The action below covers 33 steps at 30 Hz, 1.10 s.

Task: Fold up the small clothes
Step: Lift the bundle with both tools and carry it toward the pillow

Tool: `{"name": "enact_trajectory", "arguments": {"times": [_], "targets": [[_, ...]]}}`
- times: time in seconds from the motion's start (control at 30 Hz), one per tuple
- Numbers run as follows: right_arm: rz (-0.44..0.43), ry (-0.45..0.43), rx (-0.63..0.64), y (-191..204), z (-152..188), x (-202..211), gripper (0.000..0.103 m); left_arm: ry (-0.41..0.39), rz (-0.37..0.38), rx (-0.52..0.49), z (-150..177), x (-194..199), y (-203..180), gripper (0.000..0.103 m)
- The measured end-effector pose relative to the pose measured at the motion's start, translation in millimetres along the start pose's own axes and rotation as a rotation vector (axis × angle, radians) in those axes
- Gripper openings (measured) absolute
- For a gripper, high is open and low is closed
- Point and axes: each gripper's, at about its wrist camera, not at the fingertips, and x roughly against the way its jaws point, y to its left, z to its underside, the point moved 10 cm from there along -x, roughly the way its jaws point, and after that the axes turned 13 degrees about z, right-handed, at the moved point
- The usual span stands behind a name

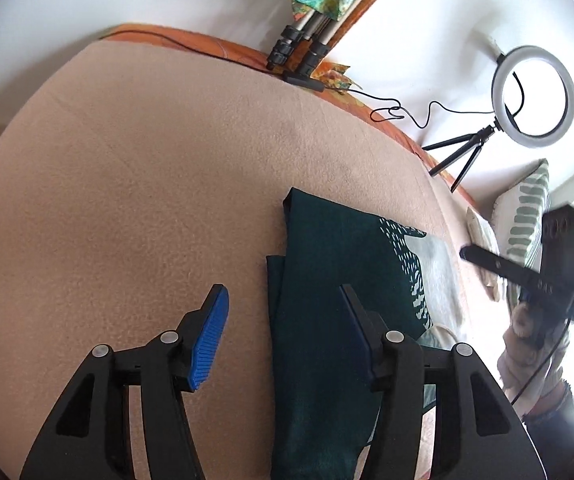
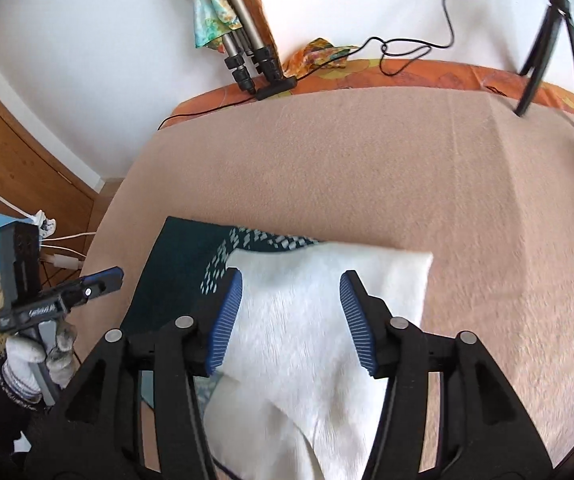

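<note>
A small garment, dark green (image 1: 327,280) with a white and dotted part, lies folded on the beige blanket (image 1: 147,180). In the right wrist view its white part (image 2: 311,320) lies on top and the dark green part (image 2: 175,268) shows at the left. My left gripper (image 1: 283,308) is open above the garment's left edge and holds nothing. My right gripper (image 2: 291,292) is open above the white part and holds nothing. The right gripper also shows at the right edge of the left wrist view (image 1: 527,272), and the left gripper shows at the left of the right wrist view (image 2: 67,292).
A ring light on a small tripod (image 1: 535,96) stands at the blanket's far right corner. Tripod legs (image 2: 251,60) and a black cable (image 2: 399,48) lie along the far orange edge (image 2: 407,72). A patterned pillow (image 1: 527,216) lies at the right.
</note>
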Motion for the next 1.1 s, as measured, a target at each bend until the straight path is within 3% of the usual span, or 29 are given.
{"name": "enact_trajectory", "arguments": {"times": [0.13, 0.33, 0.53, 0.7, 0.87, 0.97, 1.03, 1.1], "targets": [[-0.052, 0.046, -0.157, -38, 34, 16, 0.06, 0.014, 0.055, 0.121, 1, -7, 13, 0.054], [-0.148, 0.101, -0.287, -69, 74, 29, 0.06, 0.019, 0.111, 0.142, -1, -14, 6, 0.055], [-0.234, 0.137, -0.332, -70, 96, 37, 0.06, 0.029, 0.159, 0.14, -3, -23, -3, 0.054], [-0.306, 0.23, -0.356, -60, 126, 24, 0.06, 0.035, 0.186, 0.127, -7, -29, -7, 0.052], [-0.377, 0.218, -0.36, -45, 122, 20, 0.06, 0.047, 0.19, 0.103, -12, -40, -15, 0.052], [-0.426, 0.219, -0.383, -38, 116, 14, 0.06, 0.056, 0.183, 0.084, -13, -48, -21, 0.044], [-0.436, 0.216, -0.395, -34, 112, 11, 0.058, 0.064, 0.173, 0.074, -13, -54, -24, 0.033], [-0.414, 0.215, -0.382, -30, 110, 8, 0.052, 0.078, 0.159, 0.053, -11, -60, -26, 0.015]]}}
